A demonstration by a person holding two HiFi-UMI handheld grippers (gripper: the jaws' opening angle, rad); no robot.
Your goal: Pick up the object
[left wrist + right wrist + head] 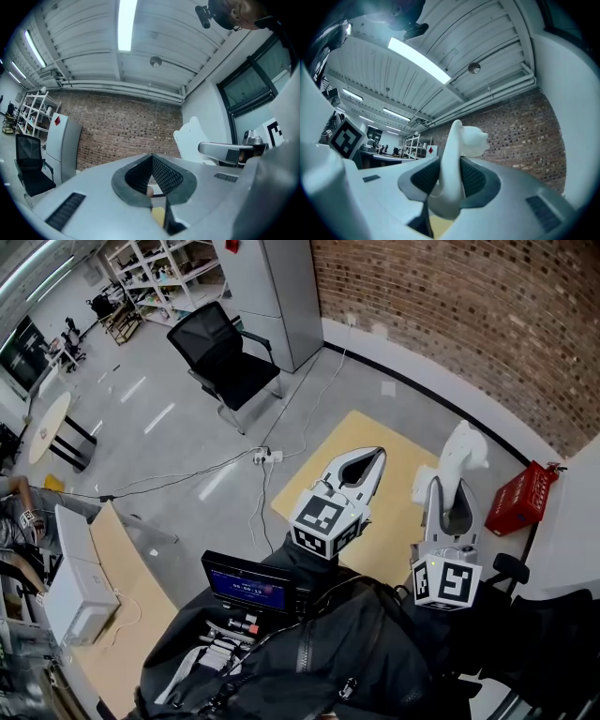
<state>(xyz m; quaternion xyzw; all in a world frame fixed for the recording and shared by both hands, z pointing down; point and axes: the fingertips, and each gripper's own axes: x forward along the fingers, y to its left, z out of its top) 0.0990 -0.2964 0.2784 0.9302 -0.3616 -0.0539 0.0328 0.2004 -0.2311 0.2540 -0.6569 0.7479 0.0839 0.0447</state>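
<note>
Right gripper (450,163) is clamped on the lower body of the smooth white plastic animal-shaped figure (465,138), so the right hand has it. Just beside it, the left gripper (152,160) is pinched together, empty. The figure's long axis runs straight out past the right jaw tips, aloft over the tan rectangular floor mat (361,432).

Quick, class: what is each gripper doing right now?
Left gripper: closed, nothing between its jaws.
Right gripper: closed on the white object.
</note>
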